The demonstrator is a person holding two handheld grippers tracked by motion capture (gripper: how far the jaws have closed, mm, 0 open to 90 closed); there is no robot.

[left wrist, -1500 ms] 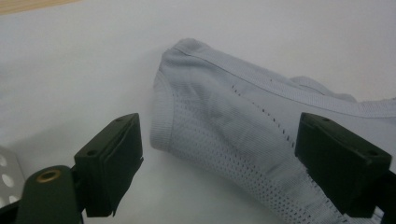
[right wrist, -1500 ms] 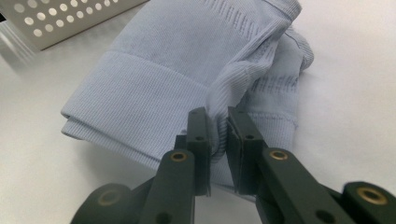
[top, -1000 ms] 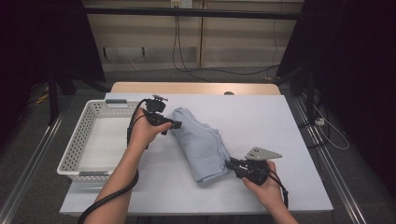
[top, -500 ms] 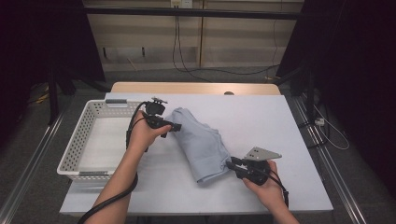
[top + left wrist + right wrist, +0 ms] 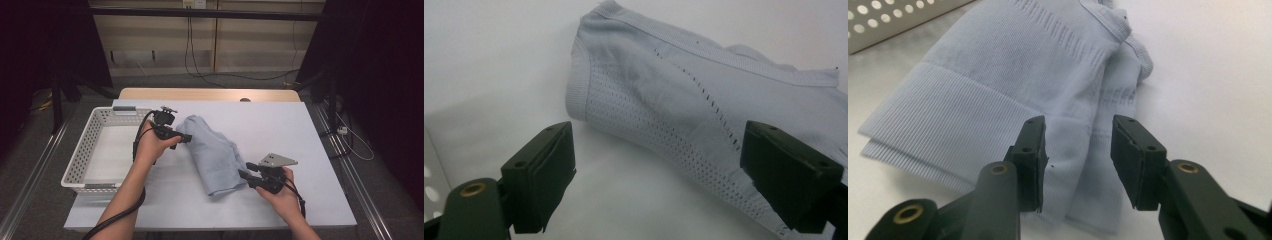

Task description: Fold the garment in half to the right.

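Lying folded on the white table (image 5: pixel 310 150), the pale blue garment (image 5: pixel 212 155) sits just right of the basket (image 5: pixel 82 162), running from the far left end toward the near edge. The left gripper (image 5: pixel 186 137) hovers at the garment's far end with its jaws spread wide and nothing between them; in the left gripper view the perforated knit (image 5: pixel 684 100) lies beyond the pads, untouched. The right gripper (image 5: pixel 243 174) is at the garment's near end, its jaws having just been opening; in the right gripper view they stand apart over the ribbed hem (image 5: pixel 973 115), with cloth below the gap but neither pad pressing on it.

With both grips off, the fold depends on the knit alone. It is soft and layered, so a jaw dragging across it as a hand draws off could pull the top layer open. A regrasp taking only one layer would let the rest sag and unfold on the way to the basket.

Around the garment the table is smooth and bare. Beyond it run a wooden strip, a pale wall with hanging cables (image 5: pixel 190 45), and dark curtains at both sides
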